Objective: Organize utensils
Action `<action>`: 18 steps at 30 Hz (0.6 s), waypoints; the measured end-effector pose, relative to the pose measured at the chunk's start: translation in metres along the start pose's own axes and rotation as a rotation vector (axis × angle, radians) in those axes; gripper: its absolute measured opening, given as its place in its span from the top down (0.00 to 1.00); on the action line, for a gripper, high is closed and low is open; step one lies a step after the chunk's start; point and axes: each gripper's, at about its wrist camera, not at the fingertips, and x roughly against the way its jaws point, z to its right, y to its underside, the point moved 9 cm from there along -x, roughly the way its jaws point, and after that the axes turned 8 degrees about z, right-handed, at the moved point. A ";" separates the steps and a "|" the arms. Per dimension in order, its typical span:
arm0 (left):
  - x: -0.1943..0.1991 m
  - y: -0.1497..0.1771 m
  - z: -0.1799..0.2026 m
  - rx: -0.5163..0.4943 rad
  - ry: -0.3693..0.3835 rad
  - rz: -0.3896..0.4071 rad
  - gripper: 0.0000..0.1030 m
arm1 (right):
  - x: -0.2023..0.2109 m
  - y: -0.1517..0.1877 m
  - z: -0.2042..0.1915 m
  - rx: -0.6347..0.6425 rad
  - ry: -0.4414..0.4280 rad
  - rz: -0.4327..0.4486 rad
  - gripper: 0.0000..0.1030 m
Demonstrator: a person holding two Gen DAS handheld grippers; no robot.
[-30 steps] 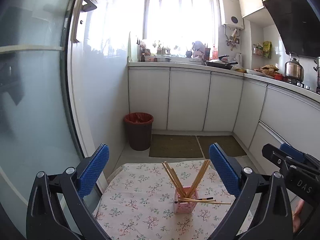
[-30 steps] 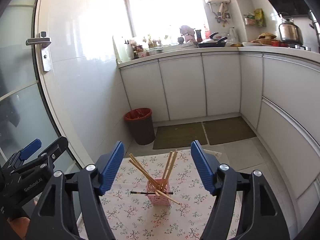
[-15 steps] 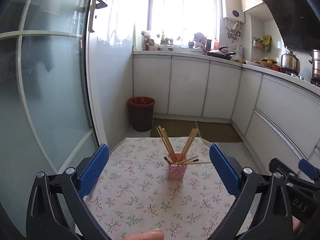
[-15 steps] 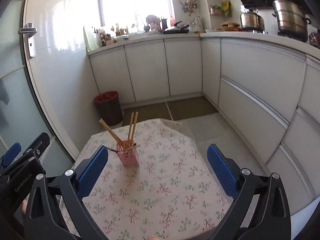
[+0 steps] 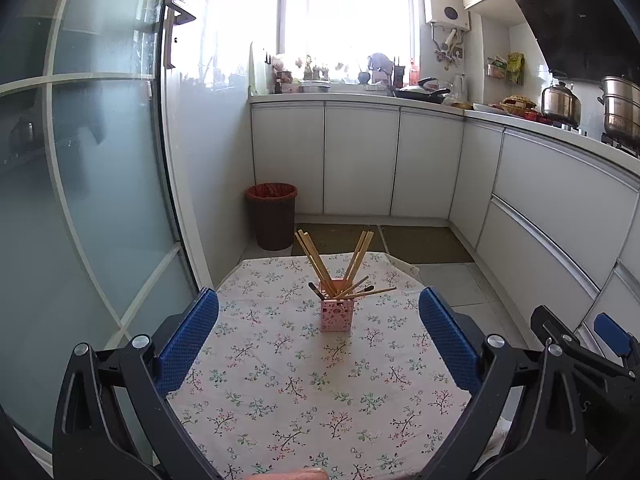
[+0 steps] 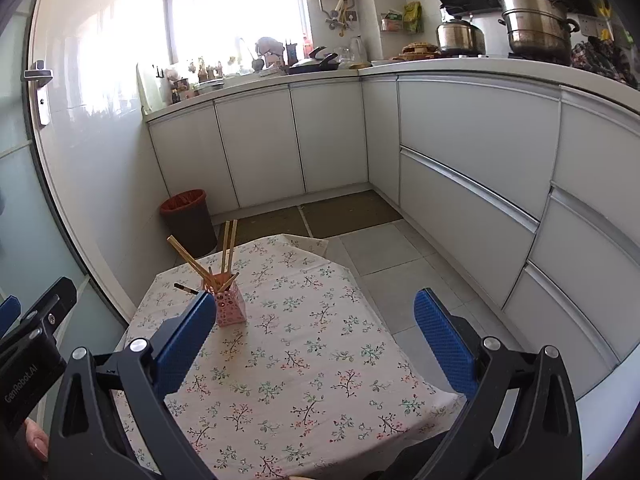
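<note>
At table centre, 12 o'clock from your left gripper (image 5: pixel 318 334): pink holder (image 5: pixel 337 314), chopsticks (image 5: pixel 320 264) splayed inside. Both your grippers, right gripper (image 6: pixel 316 336) too, spread wide, empty. Risk: light holder tips if you nudge leaning sticks.

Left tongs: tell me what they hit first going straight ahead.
Most likely the pink holder with the chopsticks, centred between the open left tongs on the floral tablecloth. Depth is uncertain.

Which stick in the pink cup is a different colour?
The short chopstick with the black tip, poking out of the pink perforated holder to the left. The other wooden chopsticks are plain tan.
</note>
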 end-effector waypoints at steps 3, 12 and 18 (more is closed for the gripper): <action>0.002 -0.002 -0.003 0.008 -0.016 0.006 0.07 | 0.003 -0.001 0.002 0.008 0.007 0.008 0.06; 0.002 0.004 -0.003 0.005 -0.028 -0.012 0.07 | 0.004 -0.001 0.000 0.011 0.014 0.009 0.06; -0.001 0.009 -0.005 0.002 -0.033 -0.031 0.07 | 0.006 -0.003 -0.001 0.001 0.004 0.013 0.06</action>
